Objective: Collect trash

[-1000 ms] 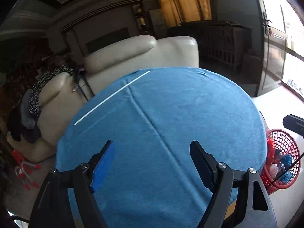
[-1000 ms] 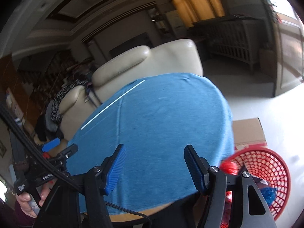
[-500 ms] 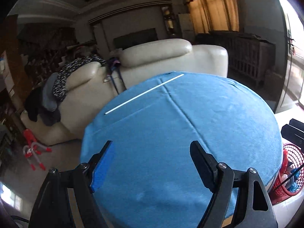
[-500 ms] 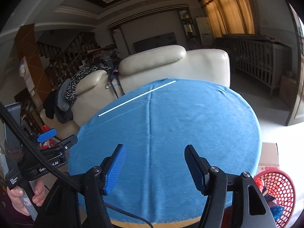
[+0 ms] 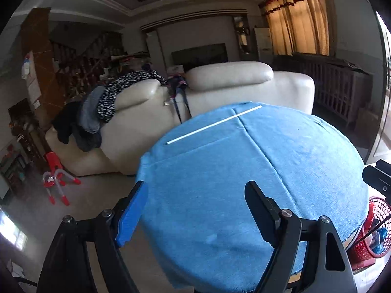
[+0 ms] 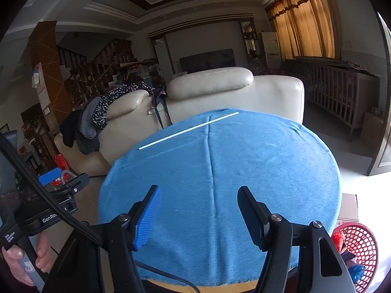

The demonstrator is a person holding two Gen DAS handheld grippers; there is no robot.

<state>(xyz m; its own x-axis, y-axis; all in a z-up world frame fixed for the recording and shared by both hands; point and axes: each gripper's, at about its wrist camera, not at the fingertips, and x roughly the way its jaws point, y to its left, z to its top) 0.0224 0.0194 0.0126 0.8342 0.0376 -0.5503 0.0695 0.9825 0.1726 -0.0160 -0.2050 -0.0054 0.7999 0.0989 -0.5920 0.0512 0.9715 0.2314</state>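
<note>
A round table under a blue cloth (image 5: 281,175) (image 6: 244,166) fills both views. A thin white stick (image 5: 213,124) (image 6: 188,130) lies near its far edge. A red mesh basket (image 5: 374,232) (image 6: 356,246) with red and blue wrappers inside stands on the floor at the table's right. My left gripper (image 5: 195,210) is open and empty above the table's near left edge. My right gripper (image 6: 198,210) is open and empty above the near edge. The left gripper also shows at the left of the right wrist view (image 6: 66,190), held in a hand.
A cream sofa (image 5: 220,90) (image 6: 220,95) with clothes draped on it stands behind the table. A cardboard box (image 6: 348,207) sits by the basket. A red and white toy (image 5: 56,178) lies on the floor at left. A wooden crib (image 6: 342,90) stands at right.
Both grippers have pulled back and tilted up, so more of the room shows. The table and basket sit lower and farther right in view. Both stay open.
</note>
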